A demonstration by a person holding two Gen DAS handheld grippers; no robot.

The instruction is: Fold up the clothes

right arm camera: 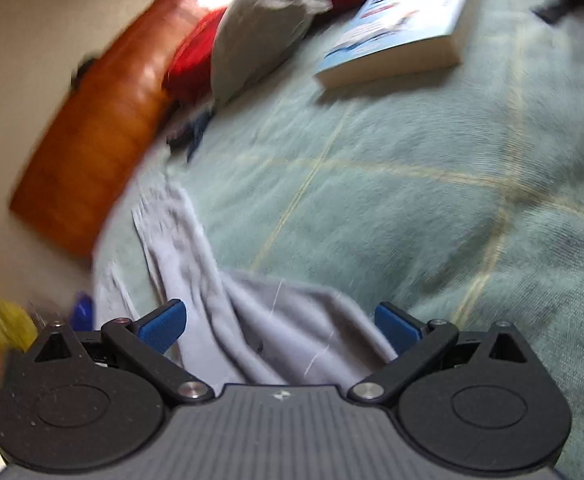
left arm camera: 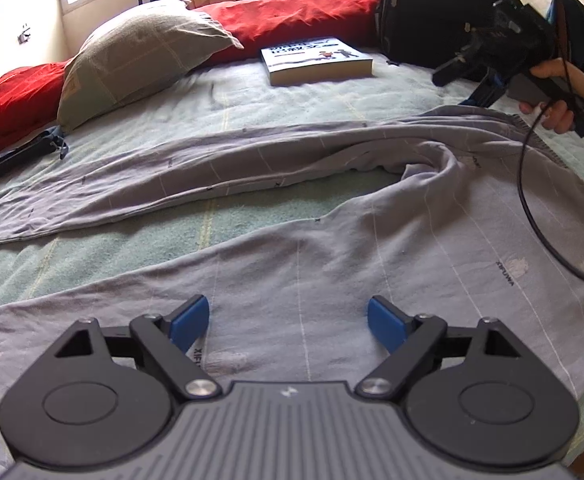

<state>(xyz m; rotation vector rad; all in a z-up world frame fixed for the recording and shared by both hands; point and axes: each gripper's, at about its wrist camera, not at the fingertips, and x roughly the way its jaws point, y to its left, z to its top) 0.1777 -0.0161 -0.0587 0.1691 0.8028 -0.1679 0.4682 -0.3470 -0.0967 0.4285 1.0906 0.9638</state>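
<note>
Grey-lilac trousers [left arm camera: 371, 216] with thin pale lines lie spread on a green bedspread [left arm camera: 140, 240], one leg stretching left, the other running toward the camera. My left gripper [left arm camera: 288, 322] hovers open just above the near leg, blue pads wide apart, nothing between them. In the left wrist view a hand holds my right gripper [left arm camera: 471, 76] at the upper right, above the waist end of the trousers. The right wrist view is blurred: my right gripper [right arm camera: 280, 326] is open over a bunched grey part of the trousers [right arm camera: 260, 320], pads not pressing the cloth.
A thick paperback book [left arm camera: 315, 60] lies on the bedspread at the back. A grey pillow [left arm camera: 132, 56] and red cushions [left arm camera: 292, 12] line the headboard side. A black bag [left arm camera: 431, 8] stands at back right, a dark strap [left arm camera: 24, 152] at left. A cable [left arm camera: 531, 208] loops over the trousers.
</note>
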